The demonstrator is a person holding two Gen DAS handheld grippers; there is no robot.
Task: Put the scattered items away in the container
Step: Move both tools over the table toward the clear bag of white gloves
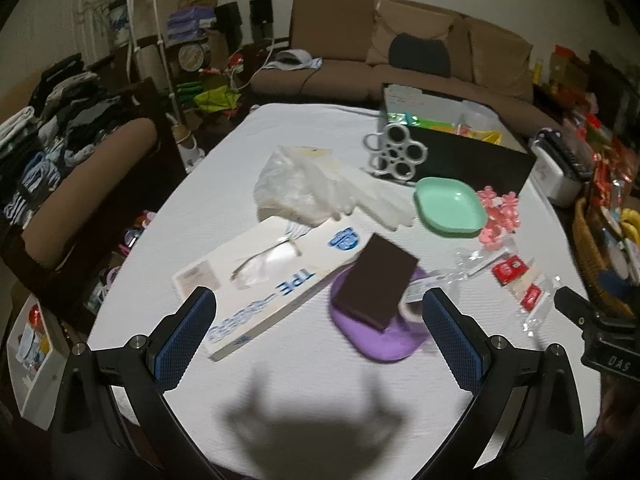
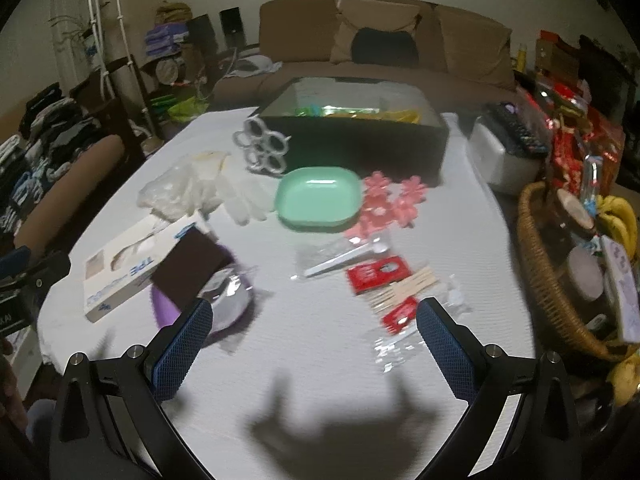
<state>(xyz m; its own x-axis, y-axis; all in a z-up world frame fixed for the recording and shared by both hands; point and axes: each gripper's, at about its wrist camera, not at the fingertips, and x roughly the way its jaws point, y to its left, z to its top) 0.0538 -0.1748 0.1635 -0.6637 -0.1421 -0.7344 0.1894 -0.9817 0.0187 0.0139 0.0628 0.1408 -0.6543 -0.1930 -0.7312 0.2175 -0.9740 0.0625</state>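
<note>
black rectangular container (image 1: 460, 152), open-topped and already showing some colourful things inside, stands at the far side of the white-covered table (image 1: 304, 392), toward one o'clock in the left wrist view and twelve o'clock in the right one. scattered in front of it lie a white plastic ring holder (image 1: 394, 152) leaning at its near wall, a mint green square plate (image 1: 450, 206), pink flower-shaped clips (image 1: 498, 216) just beside the plate at three o'clock, clear disposable gloves (image 1: 320, 192), a long white glove box (image 1: 264, 284), a dark brown sponge block (image 1: 376, 282) resting on a purple plastic plate (image 1: 380, 336), and red sauce packets with wooden picks in clear wrap (image 2: 394, 286).

left claw (image 1: 319, 334) hovers low above the table with its jaws spread wide and nothing between them, the sponge at twelve o'clock ahead. right claw (image 2: 314, 334) is likewise spread and empty, the wrapped packets at one o'clock.

judging from this, the step is the approach to a first pick. the next move likely calls for lowering the left claw around the sponge's narrow sides, closing, then carrying it over the container's rim.
</note>
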